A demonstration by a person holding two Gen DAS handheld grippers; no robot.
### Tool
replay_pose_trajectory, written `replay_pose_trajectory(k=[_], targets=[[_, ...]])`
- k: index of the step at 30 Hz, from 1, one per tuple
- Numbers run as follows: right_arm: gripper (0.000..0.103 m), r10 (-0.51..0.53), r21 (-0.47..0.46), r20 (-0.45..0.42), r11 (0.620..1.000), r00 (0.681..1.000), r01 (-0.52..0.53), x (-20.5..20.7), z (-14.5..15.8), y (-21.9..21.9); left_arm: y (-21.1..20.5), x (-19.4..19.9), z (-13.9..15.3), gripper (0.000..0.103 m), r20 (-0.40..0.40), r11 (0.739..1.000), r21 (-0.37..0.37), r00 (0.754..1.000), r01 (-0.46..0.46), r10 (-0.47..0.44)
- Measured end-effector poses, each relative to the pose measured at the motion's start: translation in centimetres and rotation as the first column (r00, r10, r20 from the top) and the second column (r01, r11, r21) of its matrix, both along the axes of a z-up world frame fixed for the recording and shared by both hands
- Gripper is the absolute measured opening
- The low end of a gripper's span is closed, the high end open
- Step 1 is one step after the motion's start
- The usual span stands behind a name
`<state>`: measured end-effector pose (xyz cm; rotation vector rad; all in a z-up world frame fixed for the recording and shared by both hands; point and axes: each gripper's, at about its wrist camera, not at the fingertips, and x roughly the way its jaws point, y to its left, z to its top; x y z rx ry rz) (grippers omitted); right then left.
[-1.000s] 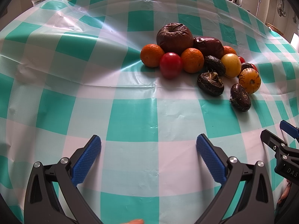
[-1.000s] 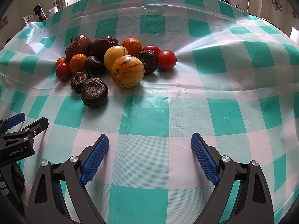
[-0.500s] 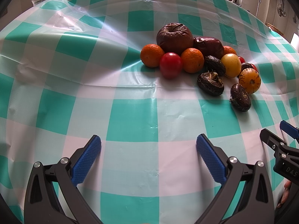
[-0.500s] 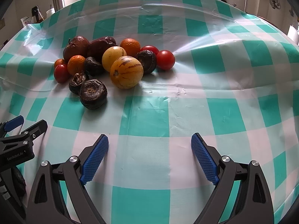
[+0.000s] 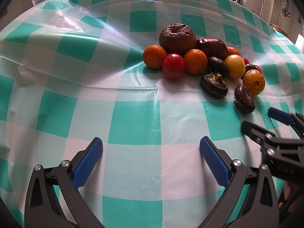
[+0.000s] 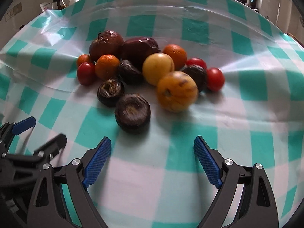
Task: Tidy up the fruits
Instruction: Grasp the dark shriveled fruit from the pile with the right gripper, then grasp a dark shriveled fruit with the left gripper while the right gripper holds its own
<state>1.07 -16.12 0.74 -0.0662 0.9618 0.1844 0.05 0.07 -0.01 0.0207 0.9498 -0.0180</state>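
1. Two grippers are in play, both with jaws spread wide and holding nothing: my left gripper [image 5: 151, 153] hangs over bare checked cloth, my right gripper [image 6: 152, 152] sits just short of the pile.
2. I see the fruit heaped together on the teal-and-white checked plastic tablecloth [image 6: 247, 133], toward the far middle of the table.
3. Nearest my right jaws is a dark brown, wrinkled round fruit [image 6: 132, 112]. I judge it light, with a dry, rough skin that should grip well, perhaps hollowing under pressure. I would take it across its widest part, gently.
4. Just beyond it, the yellow-orange striped round fruit [image 6: 177, 91] looks smooth and firm; I expect it to roll, so I would centre the pads on its middle.
5. At the right edge, the small glossy red tomato [image 6: 214, 78] is probably slick and easily bruised, so a light squeeze.
6. At the back, the large shrivelled brown apple [image 5: 177, 36] looks soft and heaviest; I would take it last.
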Motion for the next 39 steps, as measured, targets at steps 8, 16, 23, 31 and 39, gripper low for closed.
replay_pose_trajectory(k=[8,16,23,31,39], targets=[[0.057,0.020,-0.004,0.037,1.000,0.999,-0.020,1.7,0.4,0.9,0.2,0.1,0.1,0.102,-0.008,1.000,0.005,1.000,0.016,-0.016],[0.037,-0.020,0.046,0.101,0.999,0.995,0.016,-1.4,1.1,-1.8,0.0,0.6,0.4,0.097,-0.032,0.999,-0.001,0.999,0.041,-0.041],[0.037,-0.139,0.155,0.135,0.981,0.981,0.118,-4.4,1.6,-6.4,-5.3,2.3,0.6,0.080,-0.010,0.992,-0.001,0.992,0.126,-0.126],[0.037,-0.145,0.205,0.133,0.972,0.980,0.116,-4.8,1.8,-7.2,-9.1,7.1,0.5,0.064,0.017,0.996,0.002,0.996,0.088,-0.088],[0.037,-0.160,0.240,0.114,0.962,0.981,0.130,-4.6,1.4,-7.9,-7.0,5.0,0.9,0.041,0.049,0.994,-0.103,0.998,0.041,-0.036]])
